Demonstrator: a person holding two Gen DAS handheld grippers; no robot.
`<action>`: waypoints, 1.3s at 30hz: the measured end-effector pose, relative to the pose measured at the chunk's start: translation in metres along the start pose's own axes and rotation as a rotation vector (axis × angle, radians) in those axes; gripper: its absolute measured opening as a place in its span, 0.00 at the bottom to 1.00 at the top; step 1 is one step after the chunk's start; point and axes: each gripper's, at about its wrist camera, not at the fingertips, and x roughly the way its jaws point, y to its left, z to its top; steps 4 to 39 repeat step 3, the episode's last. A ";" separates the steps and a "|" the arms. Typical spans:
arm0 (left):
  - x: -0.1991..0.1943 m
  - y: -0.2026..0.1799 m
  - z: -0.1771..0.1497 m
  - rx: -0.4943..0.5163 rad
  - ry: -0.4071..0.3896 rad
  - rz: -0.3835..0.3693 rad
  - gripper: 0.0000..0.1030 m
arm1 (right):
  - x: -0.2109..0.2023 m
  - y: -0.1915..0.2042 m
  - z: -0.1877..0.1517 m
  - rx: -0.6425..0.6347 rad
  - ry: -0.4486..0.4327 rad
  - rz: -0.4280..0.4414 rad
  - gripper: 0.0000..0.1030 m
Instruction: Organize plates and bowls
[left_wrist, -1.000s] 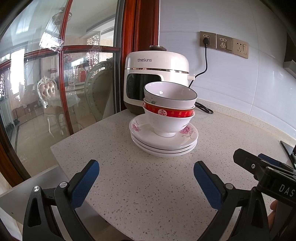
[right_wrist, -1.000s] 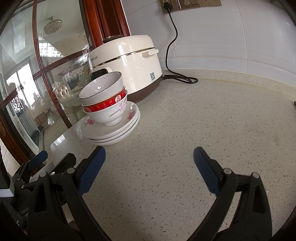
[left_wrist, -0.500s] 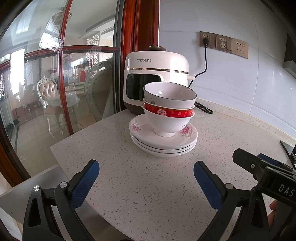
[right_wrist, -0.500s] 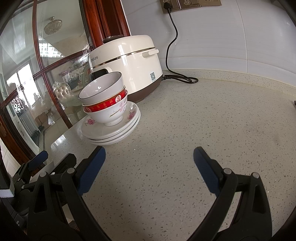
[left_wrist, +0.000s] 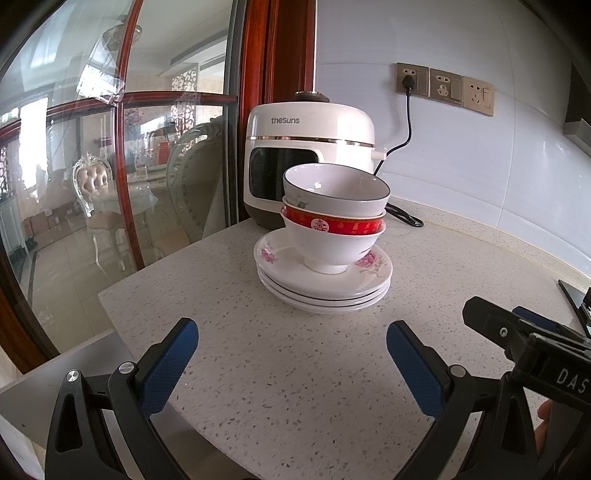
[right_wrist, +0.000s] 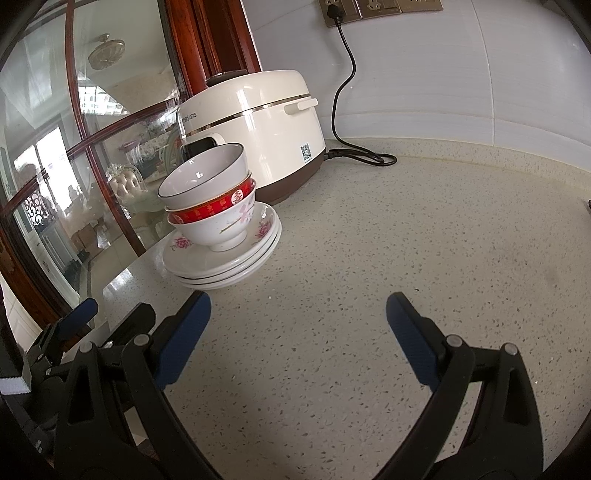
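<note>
Three white floral plates (left_wrist: 325, 286) (right_wrist: 221, 264) lie stacked on the speckled counter (left_wrist: 295, 369). On them stands a white bowl with a red band (left_wrist: 332, 236) (right_wrist: 218, 218), and a plain white bowl with a dark rim (left_wrist: 334, 190) (right_wrist: 205, 177) nests inside it. My left gripper (left_wrist: 291, 347) is open with nothing between its blue pads, a short way in front of the stack. My right gripper (right_wrist: 299, 319) is also open and holds nothing, to the right of the stack. The right gripper (left_wrist: 517, 328) shows at the lower right of the left wrist view.
A white rice cooker (left_wrist: 310, 155) (right_wrist: 255, 129) stands just behind the stack, its cord (right_wrist: 343, 99) plugged into wall sockets (left_wrist: 445, 88). A glass partition with red wooden frame (left_wrist: 122, 166) borders the counter's left edge. A dark object (left_wrist: 576, 295) lies at far right.
</note>
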 end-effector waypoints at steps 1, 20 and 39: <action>-0.001 0.000 0.000 0.001 -0.007 0.005 1.00 | 0.000 0.000 0.000 0.002 0.000 -0.001 0.94; -0.001 0.000 0.001 0.006 -0.020 0.010 1.00 | 0.000 -0.001 0.000 0.007 0.000 -0.001 0.94; -0.001 0.000 0.001 0.006 -0.020 0.010 1.00 | 0.000 -0.001 0.000 0.007 0.000 -0.001 0.94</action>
